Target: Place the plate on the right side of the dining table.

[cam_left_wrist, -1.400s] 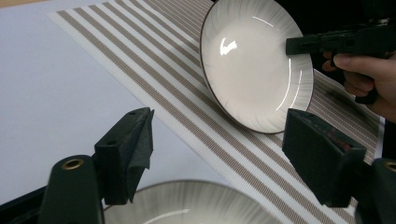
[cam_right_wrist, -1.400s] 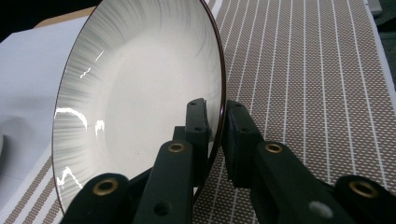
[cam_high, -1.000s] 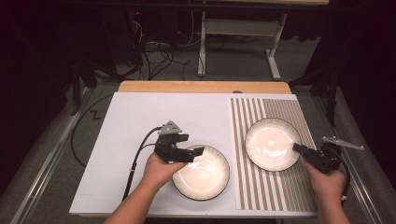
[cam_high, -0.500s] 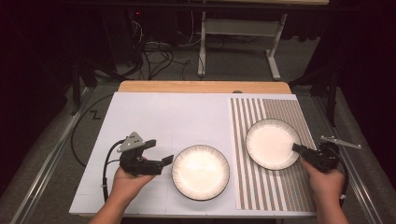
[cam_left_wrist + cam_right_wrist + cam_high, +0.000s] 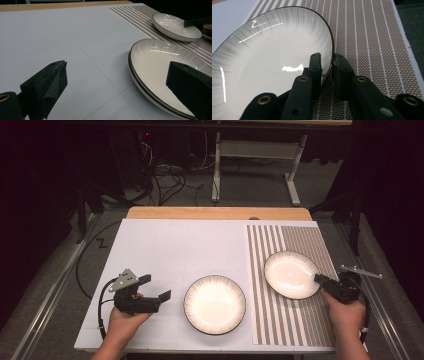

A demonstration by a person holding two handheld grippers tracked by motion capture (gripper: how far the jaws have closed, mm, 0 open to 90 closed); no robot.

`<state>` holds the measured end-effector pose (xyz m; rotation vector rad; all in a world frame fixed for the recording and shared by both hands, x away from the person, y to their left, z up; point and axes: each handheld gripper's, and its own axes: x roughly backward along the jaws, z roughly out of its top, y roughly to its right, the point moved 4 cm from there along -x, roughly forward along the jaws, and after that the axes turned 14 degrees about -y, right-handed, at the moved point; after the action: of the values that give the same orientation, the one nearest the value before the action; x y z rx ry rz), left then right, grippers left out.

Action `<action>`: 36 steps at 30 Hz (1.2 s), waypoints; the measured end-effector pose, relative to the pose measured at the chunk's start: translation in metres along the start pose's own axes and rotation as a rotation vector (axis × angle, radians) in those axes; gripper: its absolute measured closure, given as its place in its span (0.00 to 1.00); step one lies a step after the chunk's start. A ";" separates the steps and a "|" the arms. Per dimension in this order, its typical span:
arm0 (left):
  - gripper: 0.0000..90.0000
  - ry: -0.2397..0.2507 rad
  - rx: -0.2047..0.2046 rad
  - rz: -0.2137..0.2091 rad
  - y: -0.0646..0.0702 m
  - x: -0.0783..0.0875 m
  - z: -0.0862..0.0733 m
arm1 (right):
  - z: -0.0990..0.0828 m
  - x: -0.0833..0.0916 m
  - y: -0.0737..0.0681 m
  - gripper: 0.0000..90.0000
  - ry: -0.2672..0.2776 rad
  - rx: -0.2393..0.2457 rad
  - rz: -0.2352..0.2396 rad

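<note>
White sheet-covered tabletop [image 5: 165,250] with a wooden strip along its far edge; a brown-and-white striped woven placemat [image 5: 300,320] covers its right portion. Two round white ceramic plates with dark rims and faint grey radial streaks. The nearer plate [image 5: 215,304] sits flat on the white sheet near the front edge, just left of the placemat. The farther plate [image 5: 291,274] rests on the placemat, well apart from the first. Left gripper [image 5: 155,288], black with a grey three-cornered plate on top, is held in the person's left hand [image 5: 125,317] just left of the nearer plate; its jaws are spread wide with nothing between them, and in the left gripper view one jaw overlaps the plate's rim while the other stands over bare sheet. Right gripper [image 5: 326,67], held in the right hand [image 5: 345,312], has its jaws pinching the near right rim of the farther plate, one jaw inside the bowl, one outside.
</note>
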<state>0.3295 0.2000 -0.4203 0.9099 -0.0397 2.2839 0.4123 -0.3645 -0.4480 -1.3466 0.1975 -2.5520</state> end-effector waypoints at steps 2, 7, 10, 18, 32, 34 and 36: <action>0.04 -0.002 0.000 0.001 -0.001 -0.001 -0.001 | 0.000 0.000 0.000 0.89 0.000 0.001 0.003; 0.04 0.006 0.005 -0.004 0.000 -0.003 -0.003 | -0.001 0.004 0.001 0.85 0.018 0.009 0.002; 0.04 0.015 0.000 0.002 0.000 -0.002 -0.003 | -0.001 0.011 0.000 0.79 0.050 0.026 0.007; 0.04 0.011 -0.005 0.005 0.002 -0.004 -0.005 | -0.008 0.026 -0.010 0.58 0.110 0.118 0.025; 0.04 0.032 -0.012 0.010 0.004 0.000 -0.009 | -0.022 0.037 -0.089 0.31 0.186 0.334 0.150; 0.04 0.039 -0.010 0.008 0.004 0.001 -0.009 | -0.025 0.037 -0.101 0.27 0.197 0.374 0.165; 0.04 0.044 -0.011 0.007 0.004 0.002 -0.009 | -0.027 0.038 -0.112 0.23 0.202 0.405 0.181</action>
<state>0.3208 0.2007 -0.4253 0.8551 -0.0369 2.3068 0.3524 -0.2676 -0.4073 -0.8813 -0.1503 -2.4028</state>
